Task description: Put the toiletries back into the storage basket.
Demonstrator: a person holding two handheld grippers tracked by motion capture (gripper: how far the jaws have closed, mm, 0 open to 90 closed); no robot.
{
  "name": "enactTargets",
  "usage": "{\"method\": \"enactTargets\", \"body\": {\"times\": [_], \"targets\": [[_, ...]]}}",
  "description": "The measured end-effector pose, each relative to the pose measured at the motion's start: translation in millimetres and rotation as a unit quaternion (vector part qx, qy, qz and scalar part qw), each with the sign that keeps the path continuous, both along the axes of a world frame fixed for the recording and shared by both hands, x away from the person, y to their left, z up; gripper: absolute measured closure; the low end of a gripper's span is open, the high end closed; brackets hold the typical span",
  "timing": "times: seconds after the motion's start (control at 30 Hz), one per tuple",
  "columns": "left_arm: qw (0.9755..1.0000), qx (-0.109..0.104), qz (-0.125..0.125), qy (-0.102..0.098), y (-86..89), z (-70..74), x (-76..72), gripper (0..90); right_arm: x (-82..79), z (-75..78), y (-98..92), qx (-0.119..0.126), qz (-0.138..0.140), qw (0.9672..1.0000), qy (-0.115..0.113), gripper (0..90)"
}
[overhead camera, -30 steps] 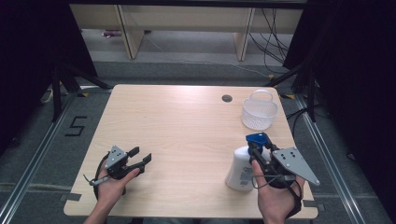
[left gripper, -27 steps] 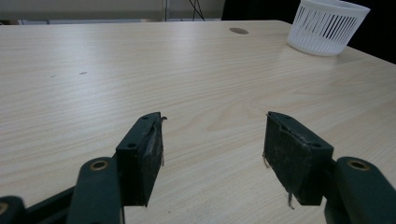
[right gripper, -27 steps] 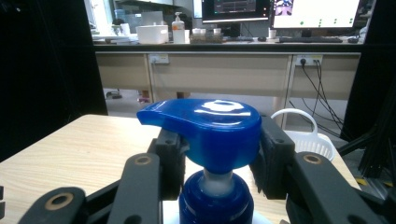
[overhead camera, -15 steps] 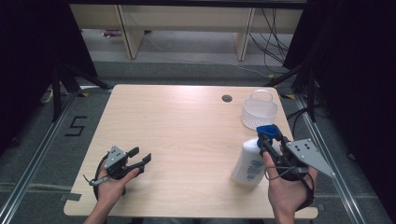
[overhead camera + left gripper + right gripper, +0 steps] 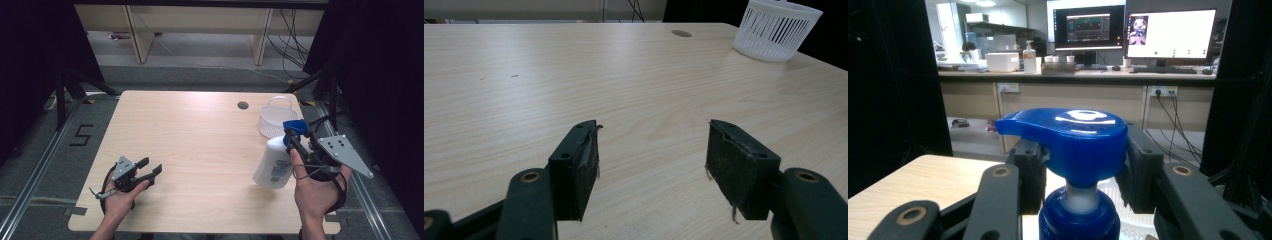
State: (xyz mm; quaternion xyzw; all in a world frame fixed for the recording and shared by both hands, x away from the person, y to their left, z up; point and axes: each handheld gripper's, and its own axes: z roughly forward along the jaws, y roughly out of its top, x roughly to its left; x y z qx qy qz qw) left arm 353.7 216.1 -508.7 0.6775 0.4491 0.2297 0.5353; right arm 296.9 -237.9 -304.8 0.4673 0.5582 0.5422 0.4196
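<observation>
Near the right edge of the table (image 5: 200,150), a white pump bottle (image 5: 272,165) with a blue pump head (image 5: 295,127) hangs tilted in the right hand-held gripper (image 5: 296,142), its base angled down toward the person and lifted off the wooden top, its head leaning toward the far side. From the right gripper view the two black jaws stand on either side of the blue pump head (image 5: 1073,145) and press against it just under the flat spout, with the blue collar and the white neck showing between them, so the right hand-held gripper (image 5: 1080,175) is clamped on the bottle at its top. The person's right hand (image 5: 315,190) grasps the tool from below, and the grey three-cornered plate (image 5: 345,152) on it points toward the table's right edge. Just beyond the bottle, on the far right part of the table, sits a white slotted basket (image 5: 276,117) with a thin handle arched over it; the bottle's head is near it but apart from it. A small round hole (image 5: 243,105) lies in the tabletop to the left of the basket. Well apart from all this, at the near left of the table, the left hand-held gripper (image 5: 150,167) rests low in the person's left hand (image 5: 117,200); in the left gripper view its jaws stand wide apart with bare wood between them, and the white basket (image 5: 776,30) shows far off at the upper right.
</observation>
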Motion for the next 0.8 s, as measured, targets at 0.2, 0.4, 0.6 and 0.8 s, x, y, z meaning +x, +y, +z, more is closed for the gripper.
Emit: {"method": "enactTargets", "body": {"times": [0.2,0.4,0.6,0.8], "targets": [[1.0000,0.000,0.001,0.000,0.0,-0.4,0.0,37.1,6.5,7.8,-3.2,0.000,-0.005,1.0000,-0.009,60.4],[1.0000,0.001,0.003,0.000,0.6,-0.4,0.1,37.1,12.8,13.5,-5.8,0.002,-0.012,0.9998,-0.014,60.4],[1.0000,0.000,0.001,-0.003,0.5,-0.3,0.0,37.3,19.5,15.8,-9.9,-0.003,-0.019,0.9997,-0.016,60.4],[1.0000,0.001,0.004,-0.001,0.4,-0.6,0.1,37.3,25.9,16.3,-13.6,0.003,-0.025,0.9996,-0.011,60.4]]}}
